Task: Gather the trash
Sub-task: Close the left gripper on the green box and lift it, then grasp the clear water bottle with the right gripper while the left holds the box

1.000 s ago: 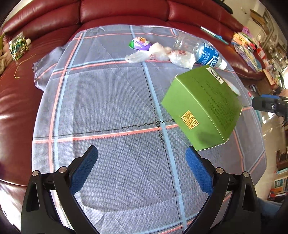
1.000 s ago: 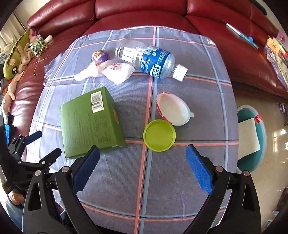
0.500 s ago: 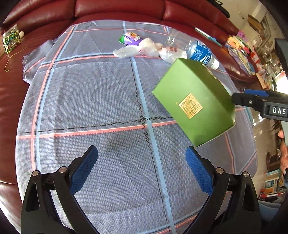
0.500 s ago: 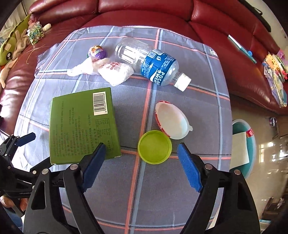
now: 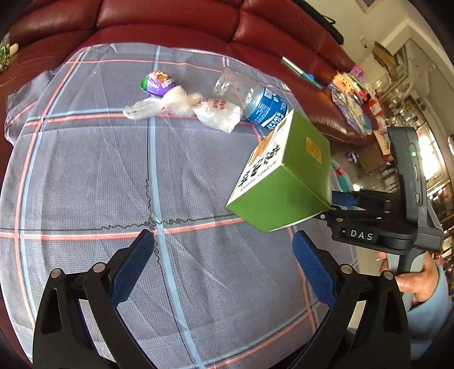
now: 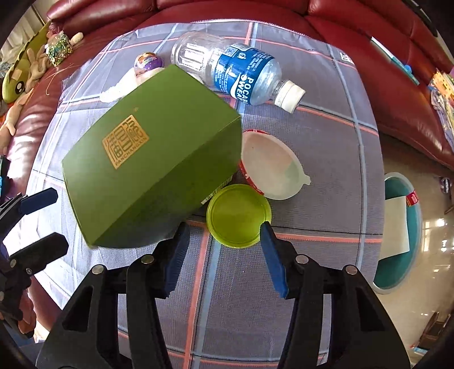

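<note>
Left gripper: fingers spread wide with nothing between them, hovering over the near part of the cloth, above the stitched crossing of its stripes.
Right gripper: fingers drawn to a narrow gap but not closed; only cloth and part of the lime lid show between them. They grip nothing.
Green box: tipped up on an edge, gold seal face toward the right wrist camera. Its lower edge sits against the outside of the right gripper's left finger. In the left wrist view it stands tilted toward the cloth's right edge, with a blue fingertip touching its side.
Lime lid: flat on the cloth, just right of the box; the right gripper's other pad overlaps its rim.
White cup: lying on its side, touching the lid's far edge and just beside the box.
Bottle: clear, blue label, white cap, lying on its side toward the cloth's far edge, beyond the box.
Purple capsule: near the far edge, left of the bottle.
Crumpled wrappers: white plastic, between capsule and bottle, touching both.
Bin: teal, on the floor off the cloth's right edge, with white paper inside.
Sofa: red leather, along the cloth's far and left edges.
</note>
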Available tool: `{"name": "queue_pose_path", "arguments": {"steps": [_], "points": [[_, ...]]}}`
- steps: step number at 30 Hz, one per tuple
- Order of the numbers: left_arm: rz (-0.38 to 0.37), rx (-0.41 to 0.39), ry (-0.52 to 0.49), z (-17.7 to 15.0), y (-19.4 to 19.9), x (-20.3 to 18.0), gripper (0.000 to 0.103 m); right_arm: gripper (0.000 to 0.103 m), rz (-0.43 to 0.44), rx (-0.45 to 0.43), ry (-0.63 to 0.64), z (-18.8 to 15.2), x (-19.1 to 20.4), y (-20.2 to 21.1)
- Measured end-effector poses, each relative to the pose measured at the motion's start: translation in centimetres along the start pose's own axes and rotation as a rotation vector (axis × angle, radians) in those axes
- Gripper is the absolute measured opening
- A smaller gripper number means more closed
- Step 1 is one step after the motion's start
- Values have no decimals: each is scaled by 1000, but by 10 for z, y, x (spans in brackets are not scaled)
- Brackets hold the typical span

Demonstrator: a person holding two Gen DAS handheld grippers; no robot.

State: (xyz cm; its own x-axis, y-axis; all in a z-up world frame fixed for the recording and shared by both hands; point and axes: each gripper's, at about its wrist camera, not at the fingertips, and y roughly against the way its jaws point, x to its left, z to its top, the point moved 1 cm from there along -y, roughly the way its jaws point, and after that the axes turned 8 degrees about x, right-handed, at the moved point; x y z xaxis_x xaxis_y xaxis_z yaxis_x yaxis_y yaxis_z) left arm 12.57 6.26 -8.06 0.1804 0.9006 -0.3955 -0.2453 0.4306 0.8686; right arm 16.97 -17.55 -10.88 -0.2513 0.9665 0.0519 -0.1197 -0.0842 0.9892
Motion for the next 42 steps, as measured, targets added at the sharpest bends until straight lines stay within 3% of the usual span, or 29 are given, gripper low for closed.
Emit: {"name": "queue_pose_path", "arguments": {"steps": [6, 10, 20, 21, 22, 23, 26, 34, 42], "points": [[42, -6, -107, 9, 2, -40, 98, 51, 24, -22, -29, -13, -31, 14], [117, 10, -196, 16, -14, -65, 98, 61, 41, -38, -57, -20, -51, 20], [232, 36, -247, 41, -61, -82, 98, 68, 82, -37, -136, -34, -94, 13], [230, 30, -248, 42, -63, -82, 96, 68, 86, -37, -142, -34, -96, 12], [229, 26, -248, 43, -64, -81, 78, 68, 92, -36, -146, -33, -98, 11], [235, 31, -248, 43, -65, -80, 67, 68, 94, -36, -147, -32, -98, 10], [266, 0, -229, 42, -58, -76, 64, 68, 99, -34, -141, -26, -98, 8], [271, -92, -128, 53, -15, -50, 64, 68, 93, -37, -85, 7, -83, 6], [273, -144, -35, 88, 10, -13, 65, 74, 29, -50, 120, 89, -35, 17]]}}
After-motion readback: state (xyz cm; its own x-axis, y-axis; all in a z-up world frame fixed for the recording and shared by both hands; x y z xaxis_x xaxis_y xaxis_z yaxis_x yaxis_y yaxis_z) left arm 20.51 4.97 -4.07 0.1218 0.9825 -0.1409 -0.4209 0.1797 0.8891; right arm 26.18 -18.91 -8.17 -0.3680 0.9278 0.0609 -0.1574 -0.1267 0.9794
